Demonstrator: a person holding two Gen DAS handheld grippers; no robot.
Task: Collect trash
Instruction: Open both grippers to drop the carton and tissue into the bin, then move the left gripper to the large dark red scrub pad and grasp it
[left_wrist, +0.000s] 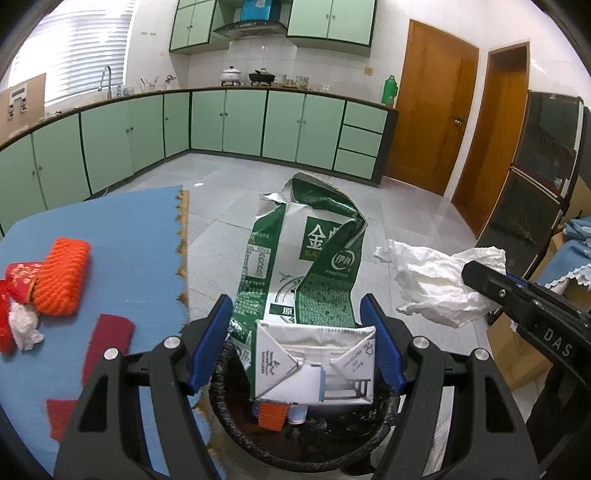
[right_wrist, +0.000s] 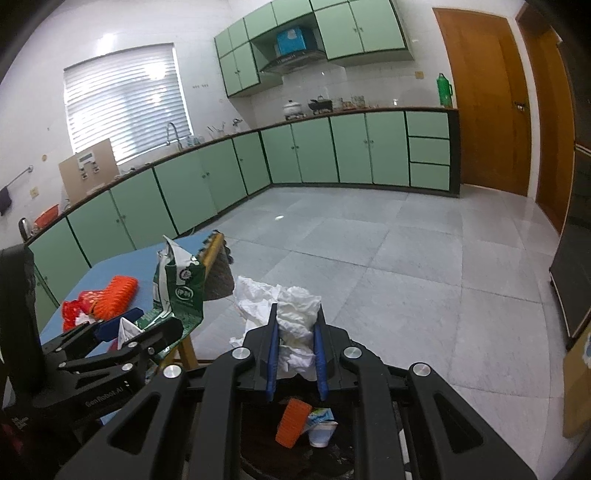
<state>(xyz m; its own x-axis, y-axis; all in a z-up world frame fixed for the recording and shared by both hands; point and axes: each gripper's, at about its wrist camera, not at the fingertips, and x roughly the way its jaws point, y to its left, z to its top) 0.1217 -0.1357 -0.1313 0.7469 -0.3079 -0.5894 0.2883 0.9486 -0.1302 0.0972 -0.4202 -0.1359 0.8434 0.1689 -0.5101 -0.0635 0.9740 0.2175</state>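
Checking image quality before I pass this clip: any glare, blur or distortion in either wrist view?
Left wrist: sharp; fisheye bends the counter; window blown out; milk carton legible. Right wrist: equally sharp; window glares, small floor reflection; dark vignette corners; crumpled tissue keeps its folds.

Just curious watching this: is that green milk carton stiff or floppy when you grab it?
The green milk carton is torn open and crumpled, so it is probably empty and light. It stands out above the left gripper unsagging, so likely half stiff. Hard squeezing would probably buckle it.
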